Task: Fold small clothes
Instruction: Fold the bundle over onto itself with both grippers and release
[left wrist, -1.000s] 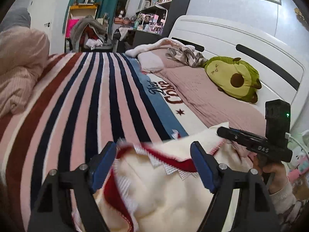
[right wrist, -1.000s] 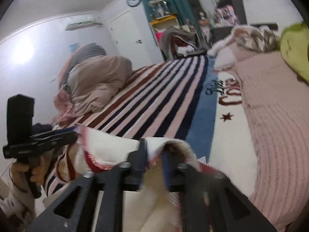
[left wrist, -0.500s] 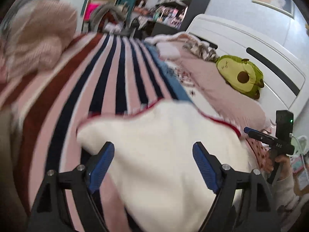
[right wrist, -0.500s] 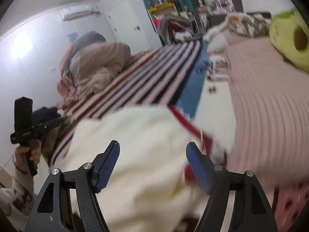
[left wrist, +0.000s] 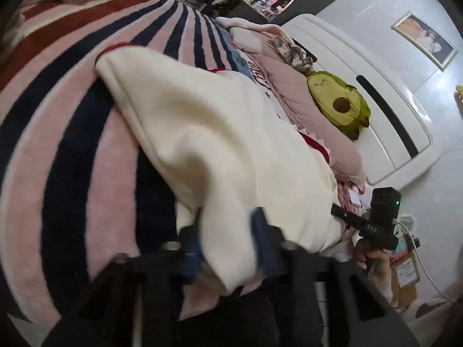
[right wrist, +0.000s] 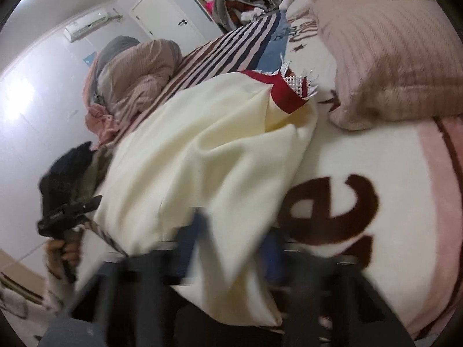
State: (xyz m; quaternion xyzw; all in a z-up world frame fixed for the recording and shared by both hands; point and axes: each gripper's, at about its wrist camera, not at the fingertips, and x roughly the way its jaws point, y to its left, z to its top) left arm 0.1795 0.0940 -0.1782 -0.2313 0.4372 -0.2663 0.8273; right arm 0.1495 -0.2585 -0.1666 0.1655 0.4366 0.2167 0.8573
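A cream garment (left wrist: 220, 138) with red trim and white lace lies spread on the striped blanket (left wrist: 66, 133); it also shows in the right wrist view (right wrist: 202, 156), its red lace-edged part (right wrist: 289, 86) at the far end. My left gripper (left wrist: 228, 237) is closed on the garment's near edge, its blue pads pressing the cloth. My right gripper (right wrist: 231, 243) is closed on the near edge at the other side, blurred. Each gripper shows in the other's view, held in a hand.
A pink ribbed pillow (right wrist: 390, 52) lies to the right of the garment. A green avocado plush (left wrist: 338, 107) sits by the white headboard (left wrist: 376, 92). A pile of pinkish bedding (right wrist: 133, 72) lies at the blanket's far left. Shelves and clutter stand beyond the bed.
Both grippers let the garment drop flat with jaws wide open, then moved back to its near edge and closed on it. The garment now lies spread over the blanket.
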